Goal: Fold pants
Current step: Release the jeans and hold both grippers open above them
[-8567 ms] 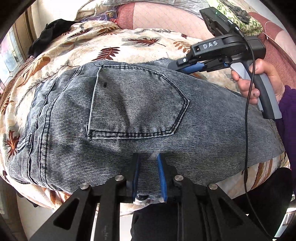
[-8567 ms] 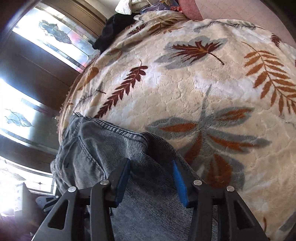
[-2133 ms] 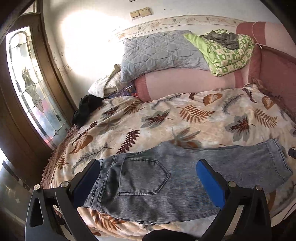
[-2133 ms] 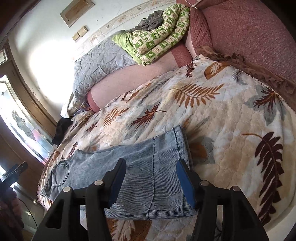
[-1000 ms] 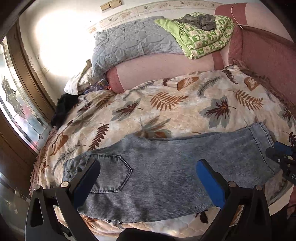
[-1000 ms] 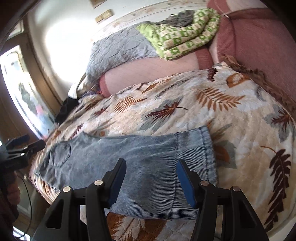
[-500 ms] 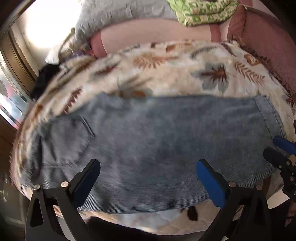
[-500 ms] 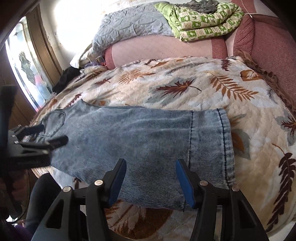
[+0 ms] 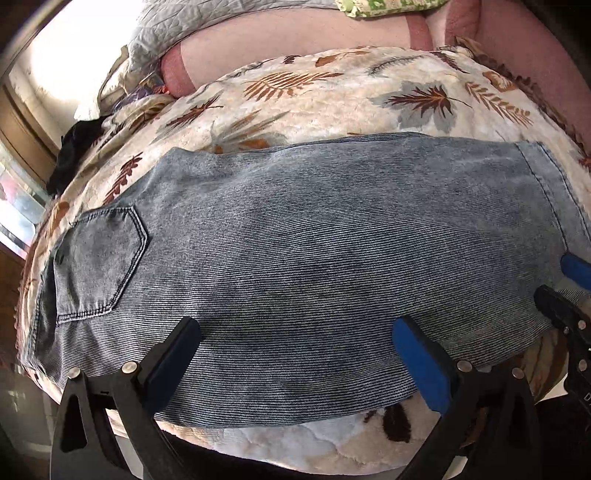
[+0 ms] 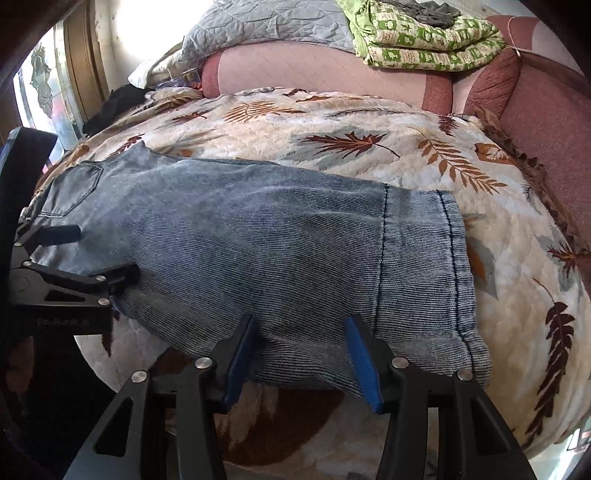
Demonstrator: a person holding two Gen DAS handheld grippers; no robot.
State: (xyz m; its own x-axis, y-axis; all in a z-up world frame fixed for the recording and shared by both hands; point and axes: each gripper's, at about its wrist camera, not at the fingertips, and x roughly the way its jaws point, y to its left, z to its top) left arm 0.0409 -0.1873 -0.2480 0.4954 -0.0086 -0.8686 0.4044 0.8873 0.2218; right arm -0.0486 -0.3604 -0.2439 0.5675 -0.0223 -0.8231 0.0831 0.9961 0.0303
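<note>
Grey-blue denim pants (image 9: pixel 295 240) lie flat and doubled lengthwise across the bed, with the back pocket (image 9: pixel 99 258) at the left and the leg hem (image 10: pixel 454 266) at the right. My left gripper (image 9: pixel 293 332) stands wide open just over the near edge of the pants at mid-length, holding nothing. In the right wrist view it (image 10: pixel 107 253) sits at the pocket end. My right gripper (image 10: pixel 301 332) is at the near edge beside the hem. Its jaws are closing, the denim edge lies between them, and the pads stay clear of the cloth. Its fingertips (image 9: pixel 569 266) show at the right border.
A cream bedspread with a leaf pattern (image 10: pixel 332 122) covers the bed, whose near edge drops off right under both grippers. A pink padded headboard (image 10: pixel 332 70) carries a grey quilt (image 10: pixel 266 22) and a green blanket (image 10: pixel 424 40). A black garment (image 9: pixel 74 147) lies far left by a glass door (image 10: pixel 40 85).
Both grippers have dropped toward the near edge of the pants, which now fill the views. The right jaws have narrowed a little. The pants have not moved.
</note>
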